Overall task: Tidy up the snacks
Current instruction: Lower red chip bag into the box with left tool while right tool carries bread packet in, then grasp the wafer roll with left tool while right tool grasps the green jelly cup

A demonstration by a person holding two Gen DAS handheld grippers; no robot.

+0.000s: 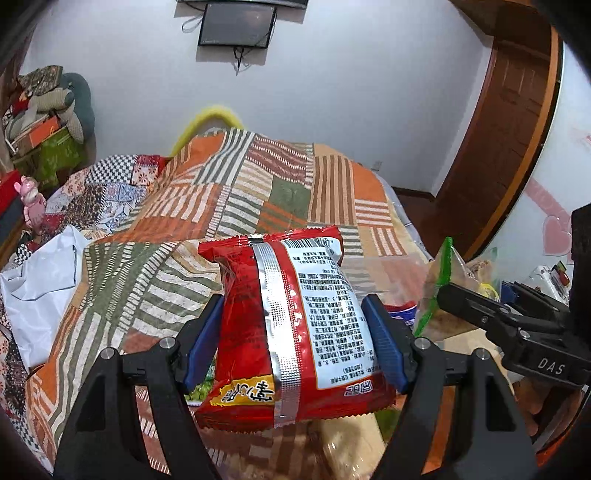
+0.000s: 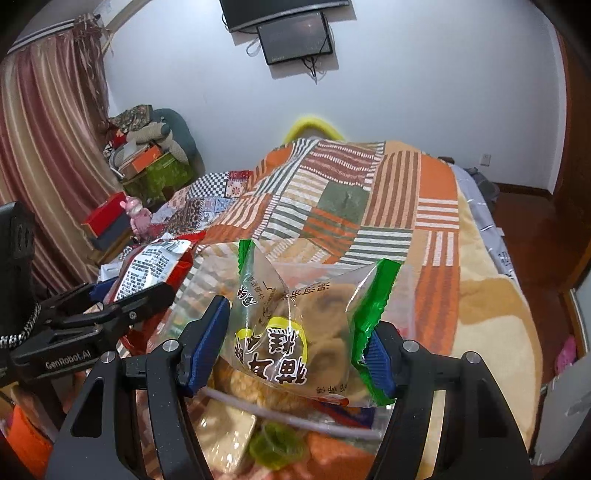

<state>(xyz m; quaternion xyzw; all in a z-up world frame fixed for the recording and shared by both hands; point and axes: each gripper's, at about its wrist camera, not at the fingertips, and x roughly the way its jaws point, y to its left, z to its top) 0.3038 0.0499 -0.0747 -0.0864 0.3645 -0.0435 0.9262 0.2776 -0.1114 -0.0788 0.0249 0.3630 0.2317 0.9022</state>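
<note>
- The left gripper (image 1: pixel 291 332) is clamped on a red foil snack packet with a silver seam (image 1: pixel 284 325), held above the patchwork bedspread (image 1: pixel 258 192).
- The right gripper (image 2: pixel 299 347) is closed on a clear green-edged bag of pastries (image 2: pixel 310 332).
- Either slick, puffy pack could be squeezed out and dropped, or its contents crushed.
- A loose pile of snacks (image 2: pixel 266 439) beneath is shown only in the right view.

Your red snack packet (image 1: pixel 284 325) hides whatever lies beneath it; the snacks under your clear pastry bag (image 2: pixel 306 332) blur into smears, and the small wall screen (image 2: pixel 295 37) is too dark to read, the television (image 2: pixel 284 11) above it cropped
</note>
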